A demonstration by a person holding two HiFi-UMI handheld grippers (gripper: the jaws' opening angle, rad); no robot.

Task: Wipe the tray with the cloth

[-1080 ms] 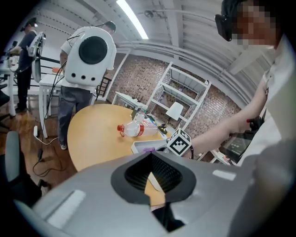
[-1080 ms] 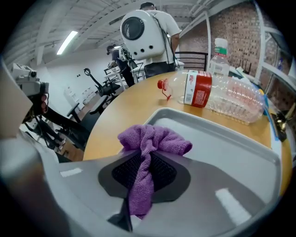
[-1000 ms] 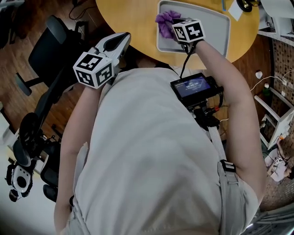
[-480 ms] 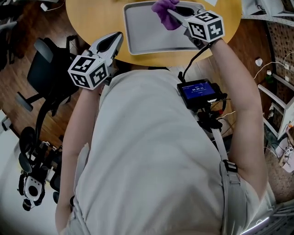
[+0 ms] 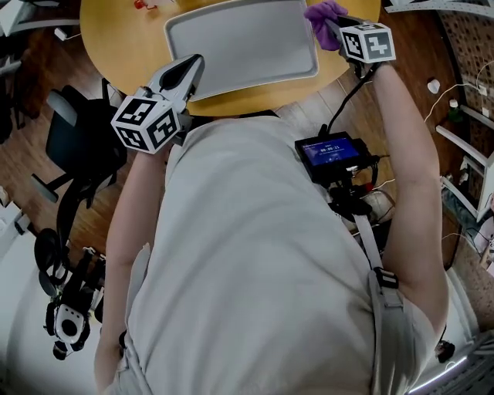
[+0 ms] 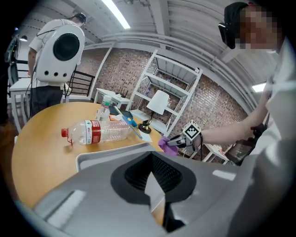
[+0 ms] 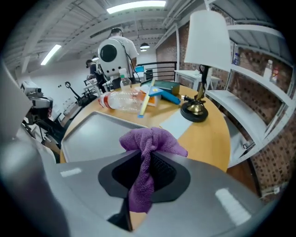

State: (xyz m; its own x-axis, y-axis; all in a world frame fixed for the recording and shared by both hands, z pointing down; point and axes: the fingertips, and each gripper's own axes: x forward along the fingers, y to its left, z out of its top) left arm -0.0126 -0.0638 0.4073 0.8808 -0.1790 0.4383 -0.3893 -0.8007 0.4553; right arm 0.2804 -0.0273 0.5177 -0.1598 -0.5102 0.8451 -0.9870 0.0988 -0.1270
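Where the cloth sat: purple cloth (image 5: 323, 12) pinched in the right gripper (image 5: 330, 25), at the right end of the tray (image 5: 239, 42), about over its rim; whether it touched could not be told.
Right jaws: clenched on the cloth, which bunched above them and hung down between them.
Left gripper (image 5: 191, 68): jaws drawn together, nothing between; tips over the tray's near left corner.
Tray: grey, bare, flat on the table (image 5: 123, 46).
Bottle (image 6: 97, 132): clear, red label and cap, on its side beyond the tray.
Lamp (image 7: 206, 51): white shade, dark base, upright on the table, right of the tray and past it.
Paper (image 7: 178, 122): flat sheet between tray and lamp base.
Small items (image 7: 157, 95): blue and yellow things by the bottle, too small to tell.
In the way: the wearer's torso (image 5: 255, 262) filled most of the head view and hid the table's near edge; a screen unit (image 5: 332, 153) hung on the chest; each gripper's body blocked the lower part of its own view.
Table: round, yellow wood top.
Floor (image 5: 19, 146): brown boards, a black chair (image 5: 77, 143) at left.
Room: brick wall (image 6: 120, 69), white shelving (image 6: 171, 88), strip lights overhead, another person (image 7: 118, 48) standing beyond the table.
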